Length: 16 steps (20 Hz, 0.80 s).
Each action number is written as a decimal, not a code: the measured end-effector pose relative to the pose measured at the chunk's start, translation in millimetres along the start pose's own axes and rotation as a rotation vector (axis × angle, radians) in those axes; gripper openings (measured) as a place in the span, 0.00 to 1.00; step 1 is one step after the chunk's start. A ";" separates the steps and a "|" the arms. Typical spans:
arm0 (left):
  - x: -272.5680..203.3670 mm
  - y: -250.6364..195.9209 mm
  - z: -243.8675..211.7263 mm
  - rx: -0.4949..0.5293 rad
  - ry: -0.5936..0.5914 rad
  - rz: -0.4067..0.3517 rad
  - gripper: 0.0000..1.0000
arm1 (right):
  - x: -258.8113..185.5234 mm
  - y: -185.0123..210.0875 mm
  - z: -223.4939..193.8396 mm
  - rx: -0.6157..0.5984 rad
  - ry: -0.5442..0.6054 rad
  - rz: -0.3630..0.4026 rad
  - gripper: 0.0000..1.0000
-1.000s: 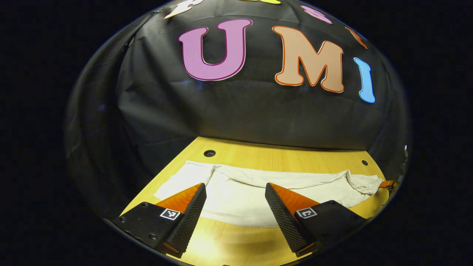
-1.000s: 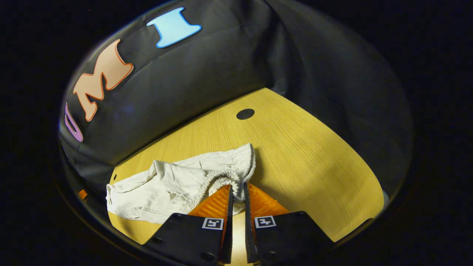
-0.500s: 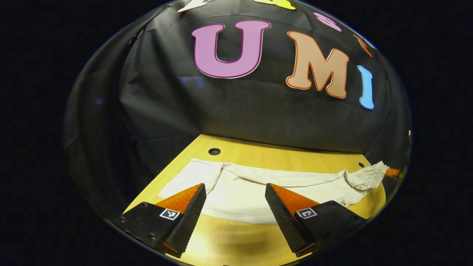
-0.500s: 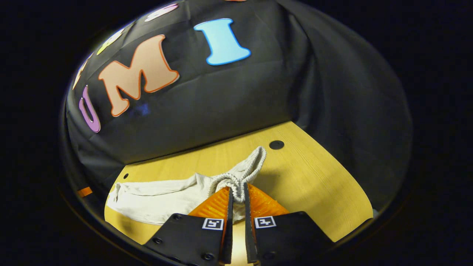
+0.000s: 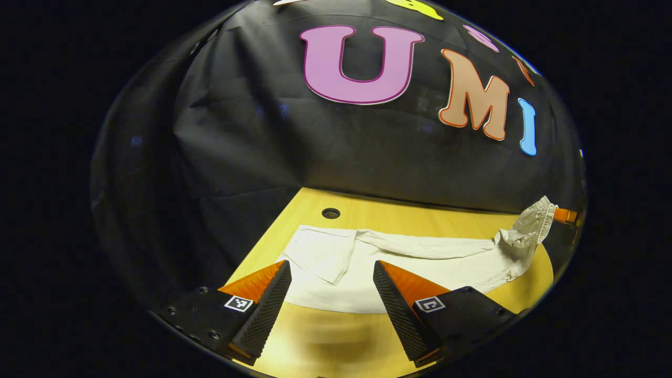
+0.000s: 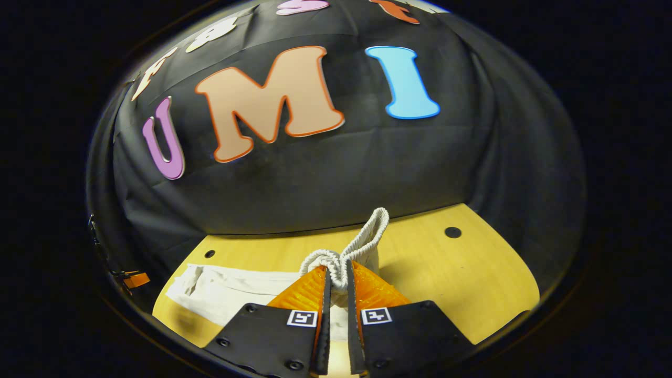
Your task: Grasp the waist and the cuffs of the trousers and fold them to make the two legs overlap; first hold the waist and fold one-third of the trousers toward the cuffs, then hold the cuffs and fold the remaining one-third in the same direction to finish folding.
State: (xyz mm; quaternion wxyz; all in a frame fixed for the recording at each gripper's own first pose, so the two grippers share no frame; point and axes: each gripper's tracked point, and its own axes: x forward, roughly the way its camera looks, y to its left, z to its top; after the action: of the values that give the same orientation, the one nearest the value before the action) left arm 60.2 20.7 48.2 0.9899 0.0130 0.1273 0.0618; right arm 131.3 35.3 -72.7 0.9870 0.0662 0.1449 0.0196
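So this looks like the very first step, getting the two legs to overlap. The right gripper is clamped tight on the elastic waist of the white trousers, and that end is bunched up and lifted off the wooden table, over at the far right in the left gripper view. The rest of the trousers lies flat across the table, cuffs toward the left near a hole in the tabletop. The left gripper hangs just above the near edge of the cloth with its fingers spread wide, holding nothing. My guess: the next move needs the left one down onto a cuff and pinching it, so both ends can swing over together.
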 end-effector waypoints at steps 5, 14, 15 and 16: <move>18.2 34.9 -17.3 0.013 0.029 0.004 0.96 | 8.6 94.0 -28.4 -0.039 0.026 0.104 0.16; 67.2 65.9 -73.1 -0.024 0.134 0.006 0.96 | 21.3 164.5 -107.5 -0.212 0.155 0.180 0.19; 71.8 69.5 -76.6 -0.014 0.140 0.009 0.96 | 18.8 167.1 -114.7 -0.221 0.173 0.189 0.30; 76.2 73.1 -81.5 -0.005 0.147 0.011 0.96 | 17.2 171.7 -120.7 -0.223 0.187 0.203 0.51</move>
State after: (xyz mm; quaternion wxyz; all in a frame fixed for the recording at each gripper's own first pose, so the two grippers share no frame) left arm 104.0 103.6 -46.7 0.9775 0.0066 0.1996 0.0683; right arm 109.6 221.4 -168.7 0.9634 -0.0313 0.2255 0.1413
